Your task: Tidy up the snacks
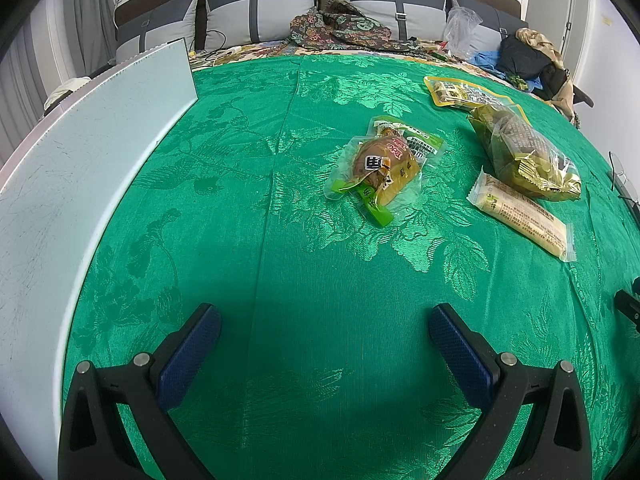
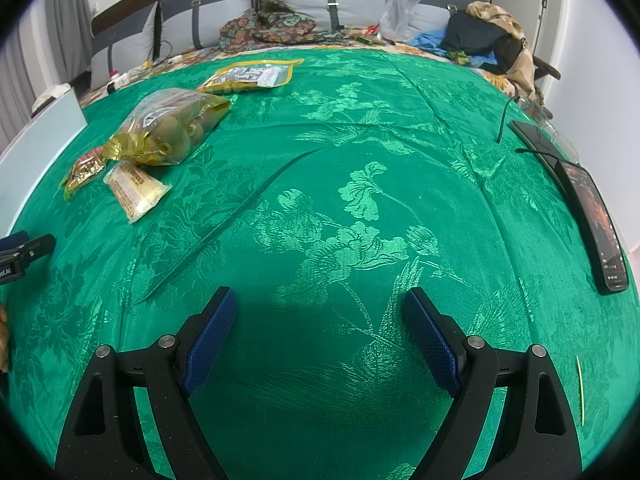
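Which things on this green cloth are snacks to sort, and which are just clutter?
Snacks: vacuum-packed snack, gold bag of wrapped pieces, long pale bar, flat yellow-edged pouch.

Clutter: phone, white board, clothes pile, clear plastic bag.

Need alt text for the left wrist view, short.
Open left gripper hovers over a green floral cloth, holding nothing. Four snack packets lie ahead to its right: a brown vacuum-packed snack, a gold bag, a pale bar, a yellow-edged pouch. White board at left.
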### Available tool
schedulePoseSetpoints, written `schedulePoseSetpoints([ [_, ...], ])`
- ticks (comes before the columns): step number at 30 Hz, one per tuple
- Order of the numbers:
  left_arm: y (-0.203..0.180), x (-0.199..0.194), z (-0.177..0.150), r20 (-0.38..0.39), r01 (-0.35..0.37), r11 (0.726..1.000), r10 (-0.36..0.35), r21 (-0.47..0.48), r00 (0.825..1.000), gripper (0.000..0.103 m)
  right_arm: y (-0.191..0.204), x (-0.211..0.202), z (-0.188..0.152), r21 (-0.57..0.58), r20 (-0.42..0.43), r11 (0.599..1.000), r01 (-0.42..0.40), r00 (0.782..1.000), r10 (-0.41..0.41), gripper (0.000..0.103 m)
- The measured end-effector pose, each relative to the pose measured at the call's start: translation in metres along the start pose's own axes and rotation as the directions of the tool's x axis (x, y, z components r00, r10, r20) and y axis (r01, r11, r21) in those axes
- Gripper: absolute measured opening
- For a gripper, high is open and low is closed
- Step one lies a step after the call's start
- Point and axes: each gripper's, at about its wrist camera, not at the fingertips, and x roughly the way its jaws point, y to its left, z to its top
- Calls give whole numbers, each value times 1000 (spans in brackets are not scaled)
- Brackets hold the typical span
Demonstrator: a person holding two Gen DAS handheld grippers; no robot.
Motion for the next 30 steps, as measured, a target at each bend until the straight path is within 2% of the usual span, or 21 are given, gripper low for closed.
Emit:
schedulePoseSetpoints([
  [8,0,-4,-1,-15,-5,1000,5,3,1000,103,0,0,0,0,0,1000,0,1000,0,88],
  [11,4,3,15,-124,21,1000,-19,19,992,103,0,-1,0,0,0,1000,-1,1000,1,88],
  [12,7,4,22,-145,44,999,-42,9,988,103,0,0,0,0,0,1000,-1,1000,1,88],
  [14,11,2,39,-139,113,994,-114,-15,984,103,0,-1,0,0,1,1000,-1,1000,1,88],
  [16,8,2,61,-132,144,990,-144,-8,981,103,0,-1,0,1,0,1000,-1,1000,1,88],
  [18,-5,9,80,-158,168,985,-161,30,974,103,0,-1,0,1,1,1000,-1,1000,1,88],
  [21,-31,29,101,-198,134,982,-107,132,974,102,0,-1,0,0,1,1000,-1,1000,1,88],
  [23,-42,42,109,-207,121,980,-87,157,974,102,0,-1,0,1,1,1000,-1,1000,1,88],
  [24,-44,50,113,-217,119,981,-85,150,972,100,0,-1,0,0,1,1000,-1,1000,1,88],
  [25,-43,58,116,-228,121,983,-88,138,970,91,0,-1,0,0,1,1000,-1,1000,1,88],
  [26,-43,65,116,-246,125,985,-92,122,965,75,0,-1,0,1,1,1000,-1,1000,1,88],
  [28,-44,62,115,-209,94,986,-64,141,976,62,0,-1,0,1,1,1000,-1,1000,1,88],
  [30,-41,57,110,-200,94,987,-67,131,978,62,0,-1,0,1,1,1000,-2,1000,2,88],
])
